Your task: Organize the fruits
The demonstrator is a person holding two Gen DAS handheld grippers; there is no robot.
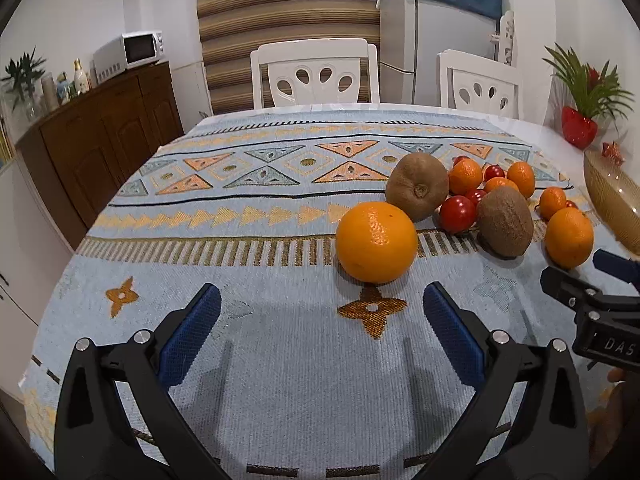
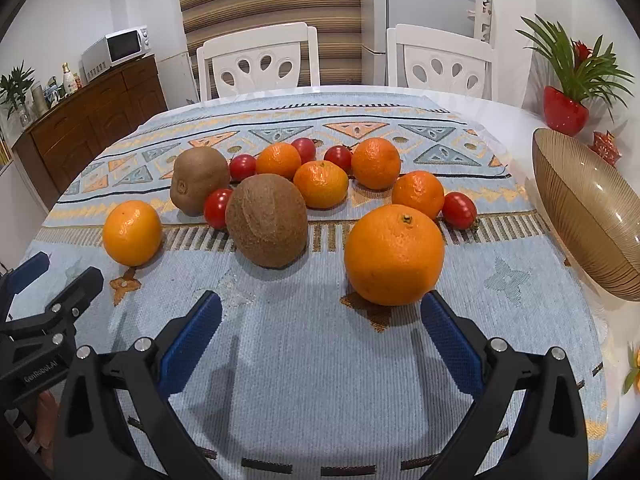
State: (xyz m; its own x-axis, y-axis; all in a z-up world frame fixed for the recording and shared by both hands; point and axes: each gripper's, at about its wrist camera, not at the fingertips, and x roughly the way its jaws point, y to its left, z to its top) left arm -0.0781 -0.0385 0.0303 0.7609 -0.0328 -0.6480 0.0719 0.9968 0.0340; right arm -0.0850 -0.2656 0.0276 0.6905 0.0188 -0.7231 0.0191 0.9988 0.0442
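Observation:
Fruit lies loose on the patterned tablecloth (image 2: 320,360). In the right wrist view a large orange (image 2: 394,254) sits just beyond my open right gripper (image 2: 320,304), near its right fingertip. Behind it are two kiwis (image 2: 267,226), several mandarins (image 2: 322,184) and several cherry tomatoes (image 2: 459,210). A second orange (image 2: 132,232) lies at the left. In the left wrist view that orange (image 1: 376,242) rests just ahead of my open left gripper (image 1: 322,300), with the kiwis (image 1: 418,186) and tomatoes (image 1: 458,214) behind it. Neither gripper holds anything.
A ribbed amber glass bowl (image 2: 588,216) stands at the table's right edge, its opening facing the fruit. A red pot with a plant (image 2: 564,110) stands behind it. Two white chairs (image 2: 260,62) line the far side. A wooden sideboard (image 1: 100,140) is at the left.

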